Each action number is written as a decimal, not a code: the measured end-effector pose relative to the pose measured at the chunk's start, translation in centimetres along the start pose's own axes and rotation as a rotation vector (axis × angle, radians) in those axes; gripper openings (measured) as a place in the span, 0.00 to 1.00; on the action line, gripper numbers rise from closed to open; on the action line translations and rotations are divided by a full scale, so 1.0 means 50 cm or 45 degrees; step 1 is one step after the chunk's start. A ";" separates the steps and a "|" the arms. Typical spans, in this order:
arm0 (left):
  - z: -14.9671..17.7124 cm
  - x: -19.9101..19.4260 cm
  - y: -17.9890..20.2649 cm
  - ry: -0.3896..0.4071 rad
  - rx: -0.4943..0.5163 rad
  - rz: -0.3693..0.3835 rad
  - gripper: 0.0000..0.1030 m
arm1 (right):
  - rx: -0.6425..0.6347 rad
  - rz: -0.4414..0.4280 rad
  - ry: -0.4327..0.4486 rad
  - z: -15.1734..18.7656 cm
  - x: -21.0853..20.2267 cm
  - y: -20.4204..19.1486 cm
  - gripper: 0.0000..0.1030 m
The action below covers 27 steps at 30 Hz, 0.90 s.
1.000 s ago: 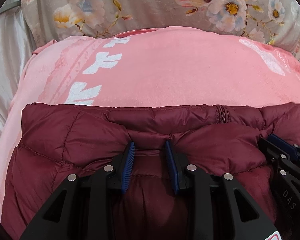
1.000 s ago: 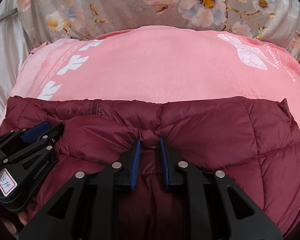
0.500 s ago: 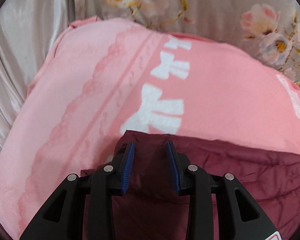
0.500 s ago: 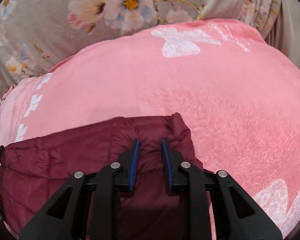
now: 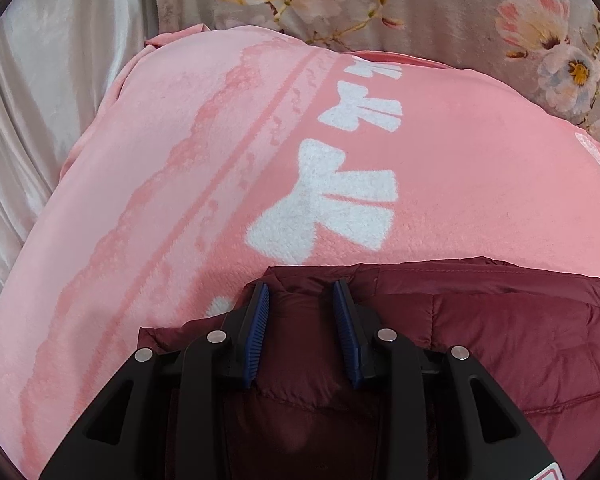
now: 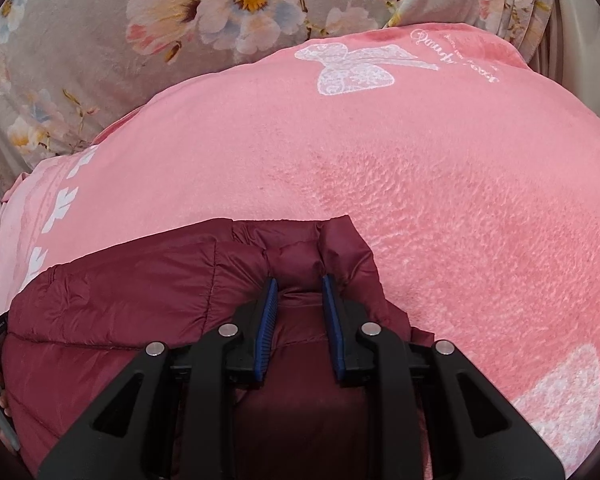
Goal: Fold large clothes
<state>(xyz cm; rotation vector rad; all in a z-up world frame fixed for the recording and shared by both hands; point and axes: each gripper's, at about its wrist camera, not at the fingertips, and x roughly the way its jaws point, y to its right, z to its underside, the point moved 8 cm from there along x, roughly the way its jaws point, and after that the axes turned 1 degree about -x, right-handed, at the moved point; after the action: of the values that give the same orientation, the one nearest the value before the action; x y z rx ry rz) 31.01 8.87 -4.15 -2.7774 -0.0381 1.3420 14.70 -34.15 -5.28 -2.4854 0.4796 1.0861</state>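
A dark red quilted puffer jacket [image 5: 500, 328] lies on a pink fleece blanket [image 5: 180, 184]. My left gripper [image 5: 300, 292] is shut on the jacket's left corner, with fabric bunched between its blue pads. My right gripper [image 6: 298, 284] is shut on the jacket's [image 6: 140, 300] right corner in the same way. The jacket's far edge stretches between the two grippers. The rest of the jacket is hidden below the gripper bodies.
The pink blanket [image 6: 420, 184] has white bow prints [image 5: 332, 204] and a white butterfly print [image 6: 356, 66]. A grey floral bedcover [image 6: 160, 32] lies beyond it. Pale satin fabric [image 5: 40, 92] is at the far left.
The two grippers moved apart, left going left and right going right, each keeping its hold on the jacket. The jacket's edge is now spread wider across the blanket.
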 end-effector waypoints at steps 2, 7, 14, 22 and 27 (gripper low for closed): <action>0.000 0.001 0.000 0.000 0.001 0.000 0.32 | -0.002 0.000 0.001 0.000 0.001 0.002 0.22; 0.000 0.003 0.001 0.006 0.013 -0.018 0.32 | -0.005 0.005 0.002 -0.001 0.001 0.001 0.22; -0.003 0.005 0.000 0.003 0.001 -0.005 0.33 | -0.001 0.006 0.006 -0.002 0.001 0.002 0.22; 0.021 -0.110 -0.073 -0.041 -0.200 0.160 0.49 | -0.196 -0.062 0.051 0.039 -0.158 -0.158 0.25; 0.085 -0.174 -0.147 -0.077 -0.287 0.191 0.55 | -0.315 -0.266 -0.029 0.138 -0.210 -0.302 0.25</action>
<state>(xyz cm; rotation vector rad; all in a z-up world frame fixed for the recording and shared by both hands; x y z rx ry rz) 22.30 15.97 0.47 -2.9757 0.0181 1.5467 10.52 -16.19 1.44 -2.6572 0.0779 1.1458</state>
